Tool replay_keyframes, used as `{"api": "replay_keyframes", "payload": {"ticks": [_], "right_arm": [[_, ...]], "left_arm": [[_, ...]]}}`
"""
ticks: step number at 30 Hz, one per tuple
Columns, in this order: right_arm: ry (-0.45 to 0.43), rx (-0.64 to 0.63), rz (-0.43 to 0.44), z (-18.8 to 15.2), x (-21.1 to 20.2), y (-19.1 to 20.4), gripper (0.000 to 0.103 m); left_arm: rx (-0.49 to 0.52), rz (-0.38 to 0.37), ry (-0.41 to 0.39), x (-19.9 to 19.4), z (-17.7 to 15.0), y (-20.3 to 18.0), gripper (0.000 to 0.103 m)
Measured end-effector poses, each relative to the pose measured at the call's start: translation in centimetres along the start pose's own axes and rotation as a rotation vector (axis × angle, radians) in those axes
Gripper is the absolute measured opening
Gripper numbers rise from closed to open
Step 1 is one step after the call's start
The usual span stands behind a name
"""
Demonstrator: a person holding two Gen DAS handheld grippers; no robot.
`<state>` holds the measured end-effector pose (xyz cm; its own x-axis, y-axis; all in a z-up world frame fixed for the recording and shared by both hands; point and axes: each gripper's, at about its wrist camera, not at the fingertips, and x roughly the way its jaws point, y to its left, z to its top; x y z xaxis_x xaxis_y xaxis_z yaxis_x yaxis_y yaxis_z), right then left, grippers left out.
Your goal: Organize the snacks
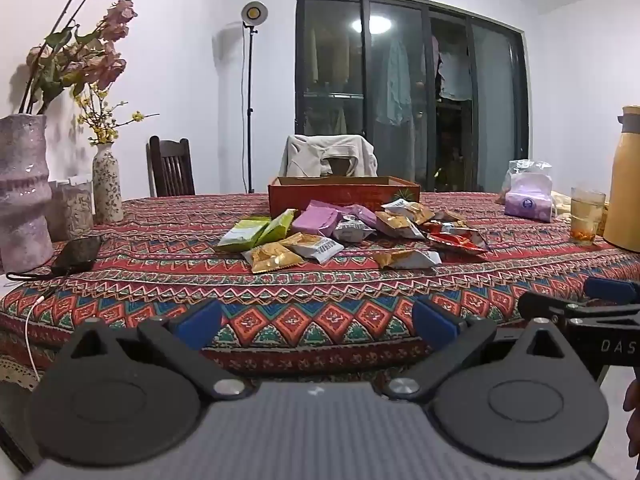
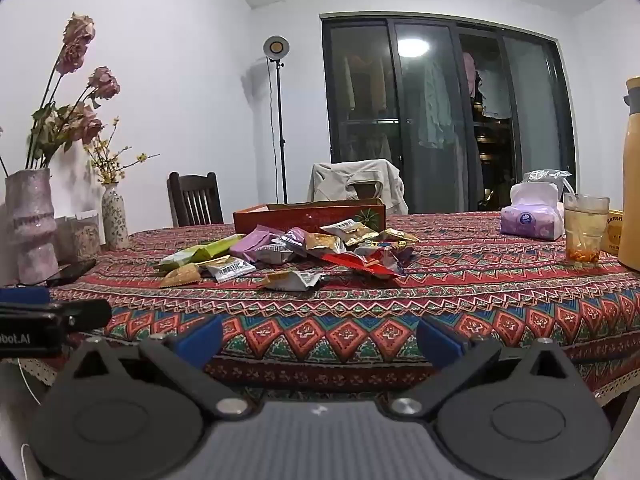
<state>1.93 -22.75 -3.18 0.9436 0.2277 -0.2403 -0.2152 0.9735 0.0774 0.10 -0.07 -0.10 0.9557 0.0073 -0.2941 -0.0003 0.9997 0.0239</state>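
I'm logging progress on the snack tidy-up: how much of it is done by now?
Nothing looks done yet. The snack packets lie loose in a pile on the tablecloth in front of the red box, whose inside cannot be seen. Nothing is in hand: the left gripper and right gripper are both open and empty, short of the pile. All the visible packets remain to be sorted.

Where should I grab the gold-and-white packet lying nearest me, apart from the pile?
Take the gold-and-white packet by its crimped right end, coming from the front with the right gripper. It lies flat and alone, so that thin end looks easiest to pinch.
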Motion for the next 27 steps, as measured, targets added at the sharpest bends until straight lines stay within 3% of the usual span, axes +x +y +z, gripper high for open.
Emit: {"api": "replay_keyframes", "payload": {"ticks": [27], "right_arm": [[0.025,0.001,0.006,-0.16,0.35,0.34,0.103]], "left_arm": [[-0.015,0.005,-0.017,-0.19,0.07,0.13,0.103]]}}
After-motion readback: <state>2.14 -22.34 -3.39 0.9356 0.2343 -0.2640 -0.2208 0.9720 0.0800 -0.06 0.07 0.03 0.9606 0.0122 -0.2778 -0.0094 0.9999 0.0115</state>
